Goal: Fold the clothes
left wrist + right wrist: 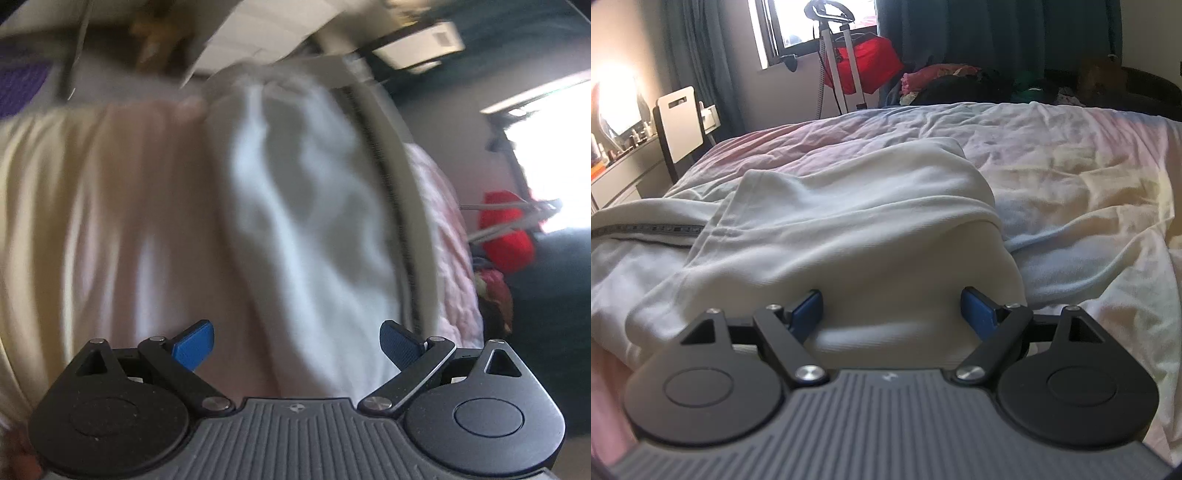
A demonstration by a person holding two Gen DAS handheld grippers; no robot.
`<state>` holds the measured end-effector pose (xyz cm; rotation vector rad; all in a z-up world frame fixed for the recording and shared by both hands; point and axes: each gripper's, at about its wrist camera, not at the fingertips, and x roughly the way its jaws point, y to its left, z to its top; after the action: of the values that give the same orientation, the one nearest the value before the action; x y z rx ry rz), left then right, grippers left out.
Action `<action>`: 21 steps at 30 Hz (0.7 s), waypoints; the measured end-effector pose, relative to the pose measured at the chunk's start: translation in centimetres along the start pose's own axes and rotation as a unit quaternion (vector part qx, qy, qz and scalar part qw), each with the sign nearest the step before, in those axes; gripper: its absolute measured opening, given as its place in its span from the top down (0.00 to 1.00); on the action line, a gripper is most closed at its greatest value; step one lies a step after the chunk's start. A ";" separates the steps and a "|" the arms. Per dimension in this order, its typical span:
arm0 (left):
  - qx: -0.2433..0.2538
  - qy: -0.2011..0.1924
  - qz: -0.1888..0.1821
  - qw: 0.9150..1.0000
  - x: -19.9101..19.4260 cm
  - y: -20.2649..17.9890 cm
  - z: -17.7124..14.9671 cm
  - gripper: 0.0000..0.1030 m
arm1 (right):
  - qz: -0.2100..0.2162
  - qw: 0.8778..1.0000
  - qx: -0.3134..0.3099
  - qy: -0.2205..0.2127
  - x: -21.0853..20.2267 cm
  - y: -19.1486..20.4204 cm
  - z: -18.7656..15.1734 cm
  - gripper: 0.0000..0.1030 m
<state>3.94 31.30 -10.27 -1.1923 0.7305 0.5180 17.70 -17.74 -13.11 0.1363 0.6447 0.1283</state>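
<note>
A white garment (849,229) with a dark patterned stripe (646,229) lies rumpled on the bed, one part folded over. My right gripper (892,314) stands open just in front of its folded near edge, blue pads wide apart, nothing between them. The left wrist view is blurred and tilted; the same white garment (303,221) runs up the middle with its dark stripe (391,206) at its right side. My left gripper (297,345) is open above the cloth, holding nothing.
The bed is covered by a pale pink and cream sheet (1071,184). Beyond its far edge stand a red bag on a white stand (864,62), a heap of clothes (942,81) and dark curtains. A chair (681,122) and desk stand at the left.
</note>
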 end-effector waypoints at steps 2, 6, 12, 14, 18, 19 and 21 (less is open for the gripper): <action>-0.008 0.033 -0.004 0.999 1.5 0.0 0.9 0.05 | -0.001 1.000 0.000 -0.001 0.0 0.1 0.0 0.18; -0.019 0.038 -0.012 0.999 3.4 -0.1 2.6 0.06 | -0.001 1.000 0.010 -0.003 -0.1 0.0 -0.1 0.18; -0.057 0.007 -0.024 0.998 4.1 0.7 4.6 0.13 | -0.002 1.000 0.021 -0.012 -0.2 -0.1 -0.1 0.18; -0.055 -0.006 -0.028 0.998 3.3 0.8 4.8 0.23 | -0.004 1.000 0.021 -0.018 -0.3 0.1 -0.1 0.18; -0.053 -0.035 -0.069 0.996 1.7 1.3 5.6 0.25 | -0.006 0.999 0.018 -0.031 -0.6 0.6 -0.2 0.18; -0.056 -0.050 -0.066 0.995 1.4 1.6 6.0 0.27 | -0.007 0.999 0.016 -0.032 -0.5 0.8 -0.2 0.18; -0.061 -0.077 -0.062 0.993 0.9 2.1 6.7 0.32 | -0.010 0.999 0.007 -0.036 -0.6 1.2 -0.3 0.19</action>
<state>4.68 38.29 -11.00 -1.2879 0.4955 0.5509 16.93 -16.67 -12.79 0.1482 0.5747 0.0989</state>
